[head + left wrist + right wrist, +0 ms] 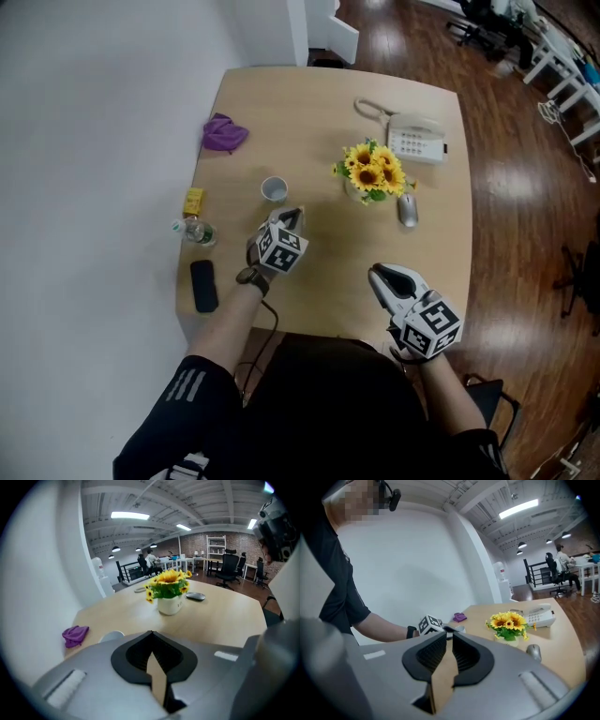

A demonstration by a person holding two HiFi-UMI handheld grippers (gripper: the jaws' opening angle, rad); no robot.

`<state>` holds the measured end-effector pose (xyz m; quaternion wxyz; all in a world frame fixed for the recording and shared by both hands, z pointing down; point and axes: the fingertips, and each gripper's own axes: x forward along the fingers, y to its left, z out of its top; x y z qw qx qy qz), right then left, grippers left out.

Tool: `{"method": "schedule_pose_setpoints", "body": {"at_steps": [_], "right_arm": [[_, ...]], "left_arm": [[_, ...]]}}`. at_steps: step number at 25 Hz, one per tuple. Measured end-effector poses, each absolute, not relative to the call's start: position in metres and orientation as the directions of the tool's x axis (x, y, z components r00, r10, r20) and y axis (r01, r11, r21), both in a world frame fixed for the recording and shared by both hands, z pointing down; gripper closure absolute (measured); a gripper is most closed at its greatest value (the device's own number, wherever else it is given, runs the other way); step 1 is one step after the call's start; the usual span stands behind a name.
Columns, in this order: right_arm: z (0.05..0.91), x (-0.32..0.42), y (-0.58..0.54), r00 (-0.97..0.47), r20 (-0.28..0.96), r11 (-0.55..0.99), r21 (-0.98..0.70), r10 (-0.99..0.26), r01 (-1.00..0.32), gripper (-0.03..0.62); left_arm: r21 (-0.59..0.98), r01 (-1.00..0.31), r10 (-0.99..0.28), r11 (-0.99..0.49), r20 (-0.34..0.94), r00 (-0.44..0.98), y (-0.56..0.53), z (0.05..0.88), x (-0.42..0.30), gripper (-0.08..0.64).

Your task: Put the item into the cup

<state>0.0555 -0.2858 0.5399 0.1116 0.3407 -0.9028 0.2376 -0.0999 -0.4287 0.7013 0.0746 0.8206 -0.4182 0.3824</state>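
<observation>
A small white cup stands upright on the wooden table, left of centre. My left gripper hovers just right of and nearer than the cup, jaws shut with nothing between them. In the left gripper view the closed jaws of the left gripper fill the foreground, and the cup's rim peeks over them at the left. My right gripper is near the front right edge, jaws shut and empty; the right gripper view shows the right gripper the same way. A small yellow item lies near the table's left edge.
A purple cloth lies at the back left. A small bottle and a black phone sit along the left edge. A sunflower pot, a mouse and a desk telephone occupy the right half.
</observation>
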Motion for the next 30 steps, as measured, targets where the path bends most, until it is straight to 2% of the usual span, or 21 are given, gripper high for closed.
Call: {"method": "schedule_pose_setpoints", "body": {"at_steps": [4,8,22,30], "right_arm": [[0.537,0.048,-0.292,-0.752,0.35,0.669,-0.347,-0.558,-0.658,0.543],[0.536,0.04,-0.296,-0.756,0.349,0.674,-0.346,-0.553,-0.653,0.543],[0.552,0.059,-0.292,-0.712,0.386,0.61,-0.368,-0.586,-0.702,0.543],[0.552,0.068,-0.289,-0.704,0.386,0.598,-0.372,-0.597,-0.71,0.543]], "left_arm": [[-0.289,-0.751,-0.718,-0.593,0.612,0.331,-0.456,0.66,-0.13,0.566],[-0.325,-0.759,-0.739,-0.564,0.61,0.287,-0.482,0.656,-0.159,0.566],[-0.286,-0.726,-0.633,-0.625,0.73,0.257,-0.506,0.723,-0.158,0.564],[-0.271,-0.73,-0.59,-0.627,0.777,0.219,-0.505,0.737,-0.165,0.505]]}}
